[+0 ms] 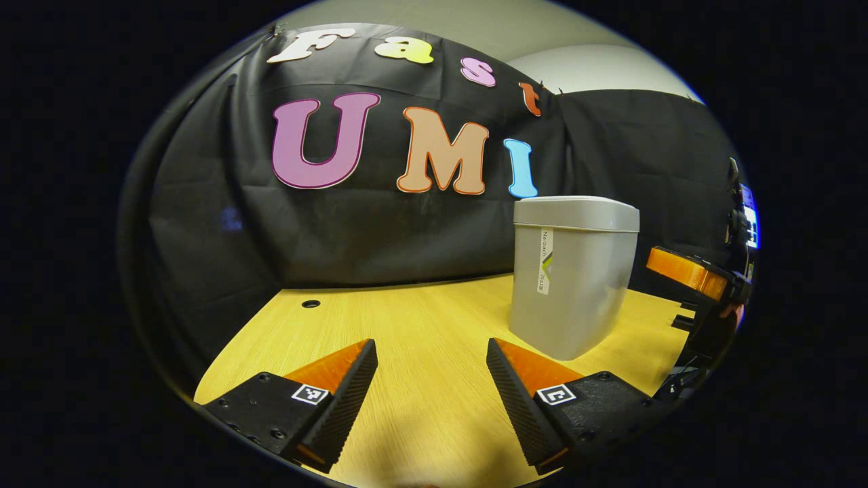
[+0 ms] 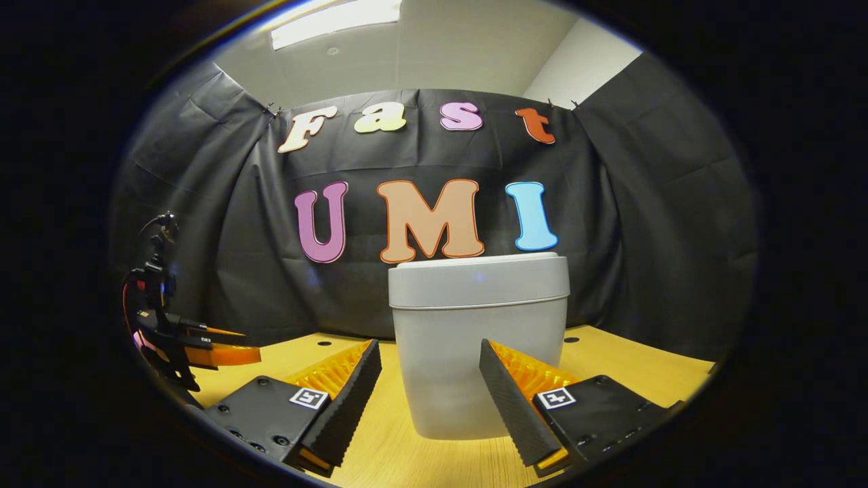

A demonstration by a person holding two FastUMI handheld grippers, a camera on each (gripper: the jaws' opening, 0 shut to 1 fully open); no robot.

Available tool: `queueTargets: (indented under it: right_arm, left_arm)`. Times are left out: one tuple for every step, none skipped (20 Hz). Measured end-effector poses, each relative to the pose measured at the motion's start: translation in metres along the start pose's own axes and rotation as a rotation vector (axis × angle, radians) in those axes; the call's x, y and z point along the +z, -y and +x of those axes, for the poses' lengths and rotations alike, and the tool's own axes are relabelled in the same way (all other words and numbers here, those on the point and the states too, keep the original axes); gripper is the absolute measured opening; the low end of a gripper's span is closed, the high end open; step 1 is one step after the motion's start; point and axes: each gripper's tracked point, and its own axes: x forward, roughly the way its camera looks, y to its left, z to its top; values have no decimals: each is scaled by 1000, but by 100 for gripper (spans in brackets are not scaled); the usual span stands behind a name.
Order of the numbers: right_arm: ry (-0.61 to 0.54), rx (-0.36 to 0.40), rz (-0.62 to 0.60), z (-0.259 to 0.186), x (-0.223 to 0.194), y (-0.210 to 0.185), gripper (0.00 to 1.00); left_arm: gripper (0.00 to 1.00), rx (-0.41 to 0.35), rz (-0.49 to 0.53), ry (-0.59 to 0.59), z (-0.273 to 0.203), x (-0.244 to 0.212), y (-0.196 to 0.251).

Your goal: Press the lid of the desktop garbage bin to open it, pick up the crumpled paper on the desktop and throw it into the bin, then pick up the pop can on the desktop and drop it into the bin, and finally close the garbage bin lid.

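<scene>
Wooden desktop [image 1: 420, 318], grey bin [image 2: 478, 352] lid down, black cloth wall [image 1: 203, 224]

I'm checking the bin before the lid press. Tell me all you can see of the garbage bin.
The garbage bin is pale grey, plastic-looking, with rounded walls tapering downward and a slightly wider lid, which is shut. It stands upright on the wooden desktop before the black cloth wall. A narrow label runs down one side. Nothing touches it.
</scene>
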Motion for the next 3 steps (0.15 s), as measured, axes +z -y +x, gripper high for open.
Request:
queueTargets:
  right_arm:
    - [1,0,0,-1,0,0,96]
    - [1,0,-1,-1,-1,0,96]
    - [1,0,-2,-1,-1,0,96]
  left_arm:
    - [94,0,0,-1,0,0,0]
    - [94,-1,2,0,1,0,0]
    - [94,-1,2,-1,0,-1,1]
